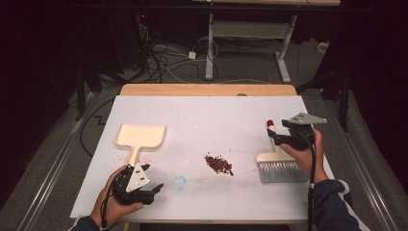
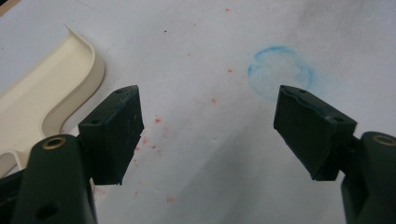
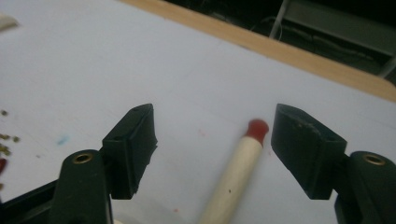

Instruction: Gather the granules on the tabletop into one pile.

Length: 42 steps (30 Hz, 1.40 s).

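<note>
Two grippers are in our hands above a table [image 1: 207, 89] covered with white paper [image 1: 216, 120]. From the high view, our left gripper [image 1: 153, 191] lies low near the front edge, jaws spread wide with nothing between them. Just beyond it, touching nothing of ours, lies the cream dustpan [image 1: 141, 136], its handle running back toward that gripper. Ahead and to the inside of the gripper sits a faint blue ring [image 1: 179, 183] drawn on the paper, and farther on toward our other hand, a small heap of reddish crumbs [image 1: 219, 164]. Our right gripper [image 1: 281, 139] is held over the handle of the brush [image 1: 278, 166]; the grey bristles lie nearer to us than the gripper, and the red tip of the handle pokes out beyond it.

Looking along the left gripper [image 2: 208, 126], we see both jaws standing far apart over bare paper flecked with red specks. The dustpan [image 2: 51, 88] curves past the outside of one jaw, apart from it, and the blue ring [image 2: 280, 72] lies just ahead of the other.

Looking along the right gripper [image 3: 212, 140], we find the jaws open and clear of the brush handle [image 3: 236, 175], which lies on the paper between them without touching either pad. A few crumbs [image 3: 5, 140] sit well off to one side.
</note>
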Each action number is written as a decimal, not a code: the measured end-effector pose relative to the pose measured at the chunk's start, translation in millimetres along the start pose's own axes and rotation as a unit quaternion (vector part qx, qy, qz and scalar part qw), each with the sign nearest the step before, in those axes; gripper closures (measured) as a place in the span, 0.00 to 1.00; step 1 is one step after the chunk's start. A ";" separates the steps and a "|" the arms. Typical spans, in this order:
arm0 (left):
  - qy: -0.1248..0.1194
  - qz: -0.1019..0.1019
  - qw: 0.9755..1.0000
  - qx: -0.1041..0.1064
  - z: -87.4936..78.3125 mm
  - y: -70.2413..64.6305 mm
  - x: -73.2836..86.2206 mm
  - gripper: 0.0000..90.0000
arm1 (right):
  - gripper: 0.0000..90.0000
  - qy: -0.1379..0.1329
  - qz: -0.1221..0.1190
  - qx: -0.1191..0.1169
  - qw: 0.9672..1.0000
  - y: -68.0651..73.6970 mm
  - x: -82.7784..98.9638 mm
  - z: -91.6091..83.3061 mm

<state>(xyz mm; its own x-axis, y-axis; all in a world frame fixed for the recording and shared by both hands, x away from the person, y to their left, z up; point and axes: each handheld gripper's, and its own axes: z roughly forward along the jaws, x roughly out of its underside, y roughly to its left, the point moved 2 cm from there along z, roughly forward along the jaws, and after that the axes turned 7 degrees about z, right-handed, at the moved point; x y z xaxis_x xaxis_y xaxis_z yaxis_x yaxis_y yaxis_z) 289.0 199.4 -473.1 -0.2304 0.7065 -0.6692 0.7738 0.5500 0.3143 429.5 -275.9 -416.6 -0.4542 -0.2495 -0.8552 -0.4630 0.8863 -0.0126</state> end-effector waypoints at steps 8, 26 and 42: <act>-0.002 0.001 1.000 -0.002 -2.2 -0.7 0.2 0.26 | 0.26 -0.069 -0.019 -0.003 0.997 17.3 -8.9 -29.1; -0.002 0.000 1.000 -0.005 -3.8 -1.6 -0.4 0.22 | 0.21 -0.103 -0.056 0.008 0.993 37.9 10.1 -73.0; -0.012 0.001 1.000 -0.014 -2.3 1.7 -2.8 0.20 | 0.18 -0.100 -0.101 -0.007 0.990 56.2 51.8 -90.8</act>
<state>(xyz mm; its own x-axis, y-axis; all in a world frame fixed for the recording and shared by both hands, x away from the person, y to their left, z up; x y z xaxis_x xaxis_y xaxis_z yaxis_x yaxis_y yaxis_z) 289.6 199.5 -469.1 -0.2147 0.6961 -0.6851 0.7577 0.5613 0.3329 310.9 -274.5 -414.6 -0.1929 -0.3382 -0.9211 -0.5398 0.8205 -0.1882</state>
